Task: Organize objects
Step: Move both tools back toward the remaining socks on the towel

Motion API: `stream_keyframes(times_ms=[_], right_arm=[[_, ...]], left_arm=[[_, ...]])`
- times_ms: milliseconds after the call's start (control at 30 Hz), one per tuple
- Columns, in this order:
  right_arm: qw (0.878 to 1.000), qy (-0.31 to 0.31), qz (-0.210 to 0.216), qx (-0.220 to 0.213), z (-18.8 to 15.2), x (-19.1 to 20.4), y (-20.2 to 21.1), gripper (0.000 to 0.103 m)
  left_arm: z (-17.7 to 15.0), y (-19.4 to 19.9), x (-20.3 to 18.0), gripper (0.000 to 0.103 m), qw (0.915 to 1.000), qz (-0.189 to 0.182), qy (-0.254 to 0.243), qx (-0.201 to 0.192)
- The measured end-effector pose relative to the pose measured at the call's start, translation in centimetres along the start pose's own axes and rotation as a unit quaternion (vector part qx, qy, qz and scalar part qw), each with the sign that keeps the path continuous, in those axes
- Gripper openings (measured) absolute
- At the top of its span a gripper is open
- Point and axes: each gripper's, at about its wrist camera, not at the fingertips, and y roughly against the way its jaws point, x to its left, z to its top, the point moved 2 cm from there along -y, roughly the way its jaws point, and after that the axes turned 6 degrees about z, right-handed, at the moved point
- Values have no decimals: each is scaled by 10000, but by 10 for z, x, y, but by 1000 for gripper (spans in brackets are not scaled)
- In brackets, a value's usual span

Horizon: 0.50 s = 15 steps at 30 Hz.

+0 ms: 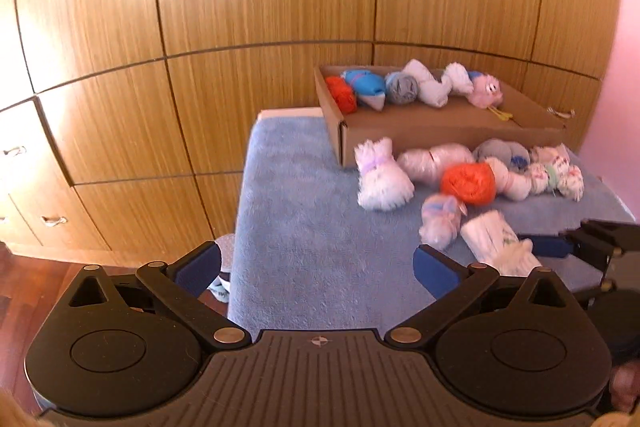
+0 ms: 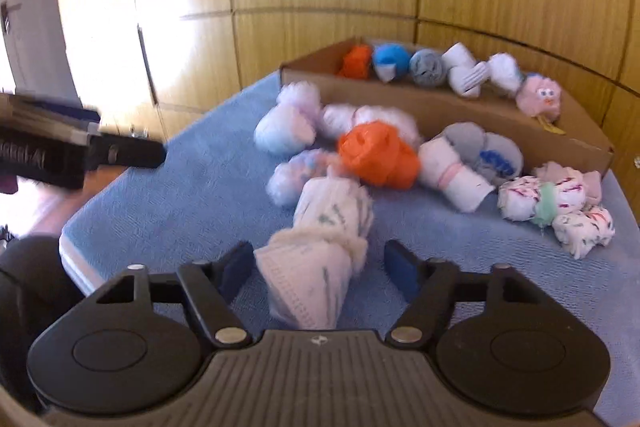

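1. Left wrist view: the left gripper (image 1: 318, 269) stands spread wide and empty above the blue terry-covered table (image 1: 304, 211). Only here do the wooden drawers with metal handles (image 1: 54, 221) show, low at left.
2. Right wrist view: the right gripper (image 2: 320, 269) has the white patterned rolled sock bundle (image 2: 320, 247) between its jaws; the left pad touches it, the right stands apart. The brown cardboard box (image 2: 460, 107) behind holds a row of rolled socks.
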Motion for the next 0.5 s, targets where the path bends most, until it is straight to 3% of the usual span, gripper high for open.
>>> stream_keyframes(times_ms=[33, 100, 367, 500], right_arm=[[10000, -34, 2, -18, 2, -3, 1, 46], [9996, -268, 45, -106, 6, -15, 8, 39], [9972, -478, -236, -517, 7, -58, 39, 38], [9960, -520, -342, -648, -3, -68, 46, 40]], left_arm=[[0, -1, -1, 103, 10000, -39, -18, 0], [2, -3, -8, 103, 9999, -135, -71, -53], [16, -33, -62, 101, 9968, -715, -363, -75], [14, -52, -82, 96, 9973, -700, -205, 126]])
